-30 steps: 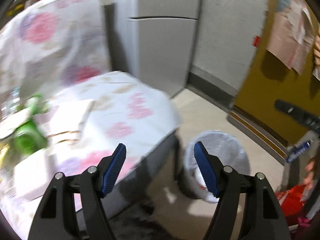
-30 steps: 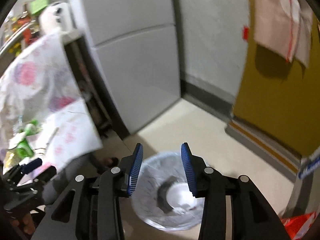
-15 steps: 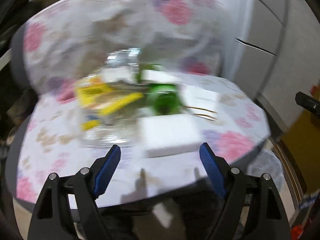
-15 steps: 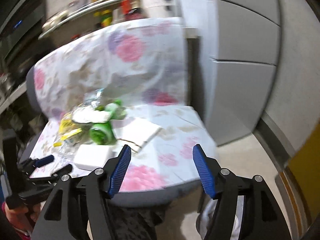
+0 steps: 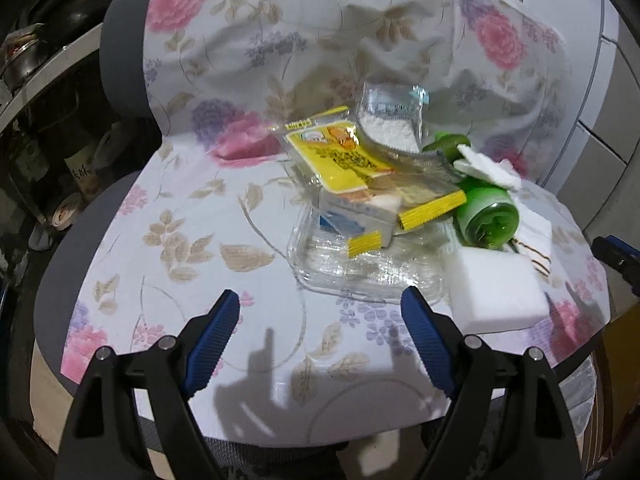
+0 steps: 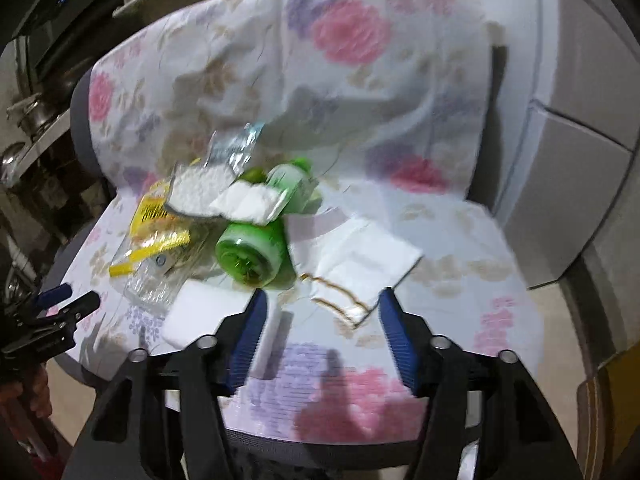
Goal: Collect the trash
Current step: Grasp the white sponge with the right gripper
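A chair draped in a flowered cloth [image 5: 192,216] is being faced by both tools, and the trash is lying heaped on its seat. The left gripper [image 5: 320,334] is being held wide open with nothing between its blue fingers [image 5: 212,338], above the front of the seat. At 12 o'clock from it a clear plastic tray [image 5: 360,264] is resting, with a yellow wrapper [image 5: 340,158] piled on top and a clear bag of white powder [image 5: 390,122] leaning behind that. At 2 o'clock a green bottle [image 5: 486,218] is lying on its side, and a white foam block [image 5: 494,292] is sitting just beside the tray.

The right gripper [image 6: 322,334] is likewise being held wide open and empty. The green bottle [image 6: 252,252] is lying at 11 o'clock from it, the foam block [image 6: 204,314] at 9 o'clock partly behind the left finger, and a white paper napkin [image 6: 356,264] at 12 o'clock, touching the bottle.
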The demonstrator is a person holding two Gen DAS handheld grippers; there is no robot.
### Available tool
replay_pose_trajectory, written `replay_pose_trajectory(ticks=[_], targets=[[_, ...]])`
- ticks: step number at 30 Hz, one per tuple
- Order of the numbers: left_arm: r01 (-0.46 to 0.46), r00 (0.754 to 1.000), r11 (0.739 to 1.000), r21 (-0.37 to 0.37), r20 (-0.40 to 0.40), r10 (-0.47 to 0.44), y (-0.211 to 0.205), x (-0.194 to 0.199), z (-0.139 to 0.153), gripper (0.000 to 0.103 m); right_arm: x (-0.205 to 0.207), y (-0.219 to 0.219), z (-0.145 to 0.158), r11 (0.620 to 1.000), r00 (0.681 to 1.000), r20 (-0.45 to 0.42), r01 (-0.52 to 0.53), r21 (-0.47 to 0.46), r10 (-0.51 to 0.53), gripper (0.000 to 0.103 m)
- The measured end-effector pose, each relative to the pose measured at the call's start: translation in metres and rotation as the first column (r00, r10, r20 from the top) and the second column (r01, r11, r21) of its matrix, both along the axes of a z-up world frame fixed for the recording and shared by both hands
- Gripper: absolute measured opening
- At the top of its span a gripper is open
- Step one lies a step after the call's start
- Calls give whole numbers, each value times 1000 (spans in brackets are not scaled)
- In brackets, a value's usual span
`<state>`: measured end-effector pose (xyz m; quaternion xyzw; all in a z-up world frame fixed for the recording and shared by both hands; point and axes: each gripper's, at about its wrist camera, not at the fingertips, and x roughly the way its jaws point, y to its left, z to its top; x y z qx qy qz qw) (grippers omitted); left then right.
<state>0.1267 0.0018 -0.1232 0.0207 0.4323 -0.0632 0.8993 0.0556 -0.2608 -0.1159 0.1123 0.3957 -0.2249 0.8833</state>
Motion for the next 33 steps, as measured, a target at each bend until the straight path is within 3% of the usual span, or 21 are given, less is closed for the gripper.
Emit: replay_pose_trajectory(ticks=[9,12,14,26,28,29,33], targets=[[17,1000,1000,16,-26,-17,-6,7,-11,81,32,13,-43,985,987,-68,-141,97,148,57],[10,1000,1000,19,-26,-10,-4,7,-11,81,37,23,-52,970,974,-75,-203,134,214,62],[7,1000,1000,22,-28,-7,-2,7,-11,81,36,30,-55,963,965,-79,-238,123,249,70],[-30,999,999,-16,-36,29,14,2,-4,81,39,63,-76,934,921,-187,-354,-44,341,71],[-41,999,999,-16,-31,41,16,0,-1,81,38,66,-75,932,923,-190,-354,-76,335,66],[-44,999,999,-18,-29,43,17,0,0,81,36,67,-73,933,926,-184,-350,-82,331,52],[-36,999,999,-41,-13,35,17,1,11,81,25,68,-63,938,935,-155,-335,-90,319,46]])
